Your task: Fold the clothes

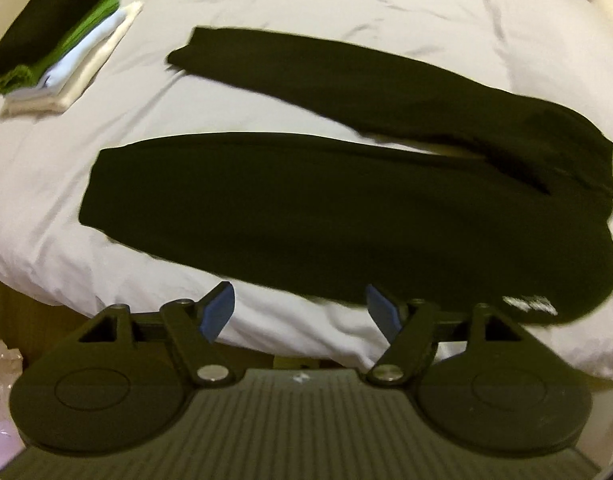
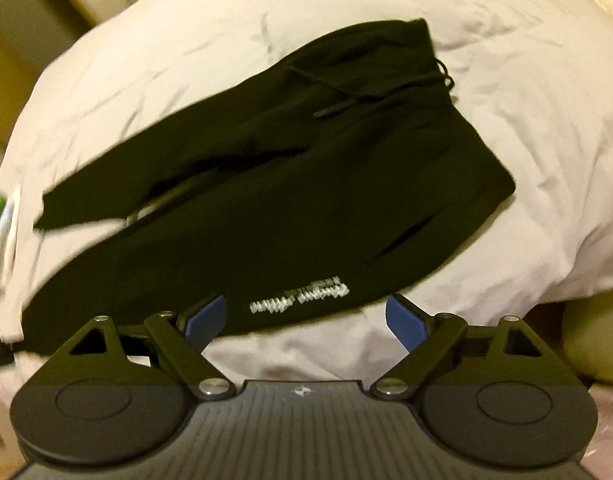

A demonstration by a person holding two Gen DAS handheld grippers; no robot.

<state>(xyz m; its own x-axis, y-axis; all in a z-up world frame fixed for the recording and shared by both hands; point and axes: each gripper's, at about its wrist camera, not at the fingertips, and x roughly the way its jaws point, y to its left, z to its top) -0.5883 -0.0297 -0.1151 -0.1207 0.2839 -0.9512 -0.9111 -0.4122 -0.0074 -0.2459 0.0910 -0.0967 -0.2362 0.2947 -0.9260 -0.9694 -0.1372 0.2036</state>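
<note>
On the white bed (image 1: 266, 8), your black trousers (image 1: 306, 208) lie flat with legs spread apart, near a folded stack (image 1: 62, 48). Your left tool (image 1: 300, 312) and right tool (image 2: 306, 320) both hover wide open at the near hem, gripping nothing.
</note>
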